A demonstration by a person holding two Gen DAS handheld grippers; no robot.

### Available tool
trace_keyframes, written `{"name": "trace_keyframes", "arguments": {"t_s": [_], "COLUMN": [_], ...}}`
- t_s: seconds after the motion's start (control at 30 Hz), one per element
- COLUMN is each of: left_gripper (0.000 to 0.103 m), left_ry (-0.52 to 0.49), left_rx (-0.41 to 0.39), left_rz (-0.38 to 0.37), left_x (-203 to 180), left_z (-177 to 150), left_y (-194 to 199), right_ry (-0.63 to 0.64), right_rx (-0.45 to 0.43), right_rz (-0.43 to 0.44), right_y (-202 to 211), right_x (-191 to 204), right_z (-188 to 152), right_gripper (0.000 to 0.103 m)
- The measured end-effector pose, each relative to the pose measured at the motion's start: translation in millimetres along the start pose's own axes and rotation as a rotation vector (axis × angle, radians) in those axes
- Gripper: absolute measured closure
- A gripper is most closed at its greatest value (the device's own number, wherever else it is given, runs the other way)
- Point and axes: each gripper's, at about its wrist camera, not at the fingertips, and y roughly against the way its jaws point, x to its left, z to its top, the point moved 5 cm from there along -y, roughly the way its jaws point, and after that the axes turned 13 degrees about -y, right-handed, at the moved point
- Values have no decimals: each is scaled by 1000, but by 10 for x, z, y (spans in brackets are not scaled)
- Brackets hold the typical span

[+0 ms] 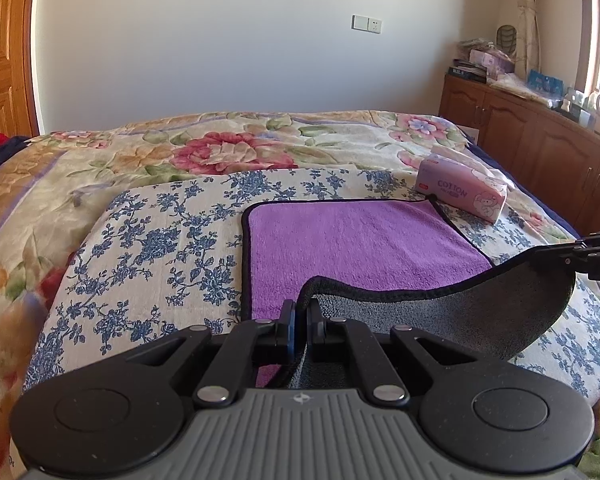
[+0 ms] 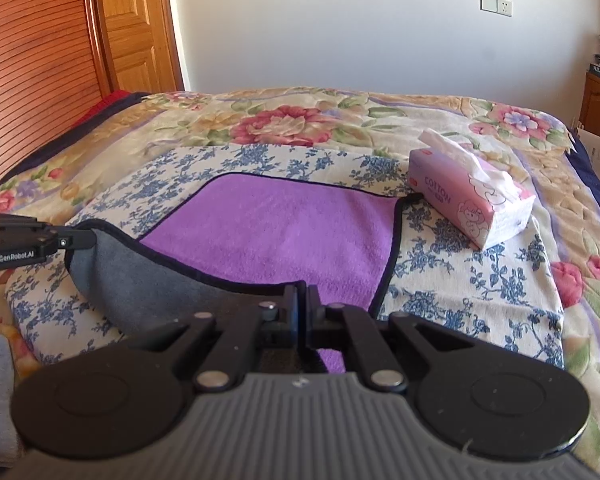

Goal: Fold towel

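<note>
A towel, purple point(image 1: 360, 240) on top with black trim and a grey underside point(image 1: 460, 316), lies on a blue-flowered cloth point(image 1: 160, 240) on the bed. My left gripper point(image 1: 300, 312) is shut on its near left corner, lifted so the grey side shows. My right gripper point(image 1: 548, 254) reaches in from the right, pinching the other near corner. In the right wrist view the right gripper point(image 2: 302, 300) is shut on the towel point(image 2: 280, 236) edge, and the left gripper point(image 2: 90, 238) holds the raised grey flap point(image 2: 140, 292) at left. The far half lies flat.
A pink tissue box point(image 1: 460, 192) point(image 2: 472, 200) sits just past the towel's far right corner. The floral quilt point(image 1: 228, 148) covers the bed. A wooden cabinet point(image 1: 520, 128) with clutter lines the right wall; a wooden door point(image 2: 140, 28) and slatted headboard point(image 2: 32, 80) stand left.
</note>
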Motion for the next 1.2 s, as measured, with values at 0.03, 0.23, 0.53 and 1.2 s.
{"name": "trace_keyframes", "arguments": {"t_s": [0.03,0.23,0.53,1.2], "left_gripper": [97,97,97,97], "left_ry": [0,-5,-13,-41], "left_rx": [0,4,4,-31], "left_rz": [0,1,-3,-4], "left_x": [2,14,25,91], "left_z": [7,42,106,386], "left_y": [-10,-77,-195,-300], "right_ry": [1,7,18,67], "right_rx": [-3,-13,-18,-81], "right_rz": [0,-1,3,0], "right_y": [-2,-49,-132,-242], "right_x": [-5,-35,-70,-73], "right_z": [8,50,96,337], "right_gripper": [99,99,99,99]}}
